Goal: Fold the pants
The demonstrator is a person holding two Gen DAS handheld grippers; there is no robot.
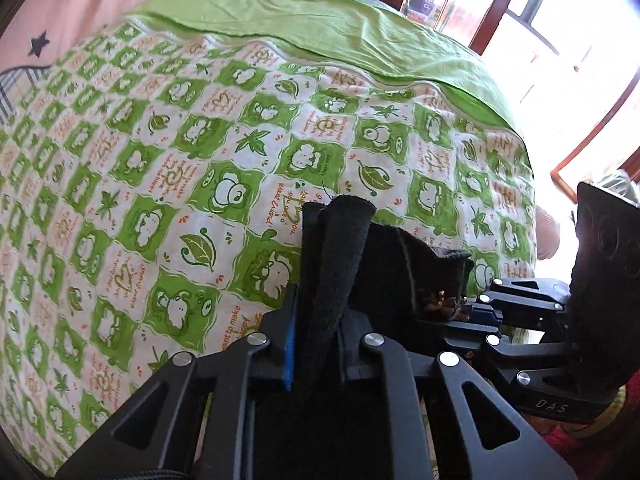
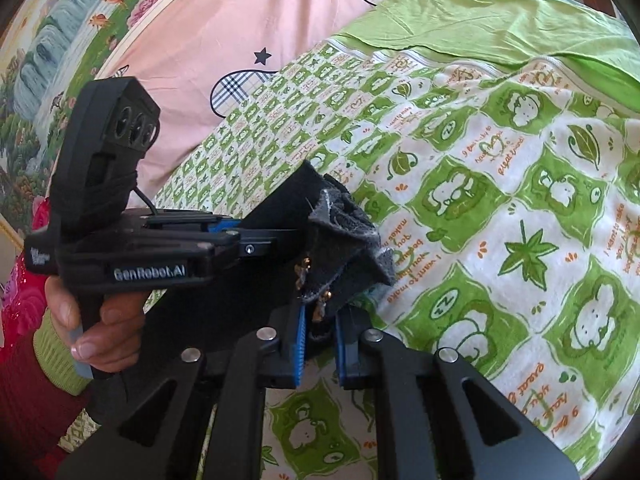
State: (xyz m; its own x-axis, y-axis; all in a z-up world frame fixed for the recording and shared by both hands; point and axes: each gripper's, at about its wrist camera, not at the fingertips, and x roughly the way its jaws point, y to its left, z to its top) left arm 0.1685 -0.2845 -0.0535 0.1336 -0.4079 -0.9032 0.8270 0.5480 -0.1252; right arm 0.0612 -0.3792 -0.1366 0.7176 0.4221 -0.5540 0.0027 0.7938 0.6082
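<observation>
Most of the pants [image 1: 340,264] are hidden: in the left wrist view the dark cloth runs down behind the left gripper [image 1: 316,344] and off the bottom edge. In the right wrist view the bunched cloth covers the right gripper [image 2: 320,332] pad faces. The hand [image 2: 96,320] at lower left is partly behind the handle. The window [image 1: 560,20] at upper right is blown out.

The green-and-white frog-print quilt [image 1: 168,152] lies open and flat. Beyond it rises a plain green folded sheet [image 1: 320,20]. Beside the quilt stands a pink star-print pillow [image 2: 224,12].
</observation>
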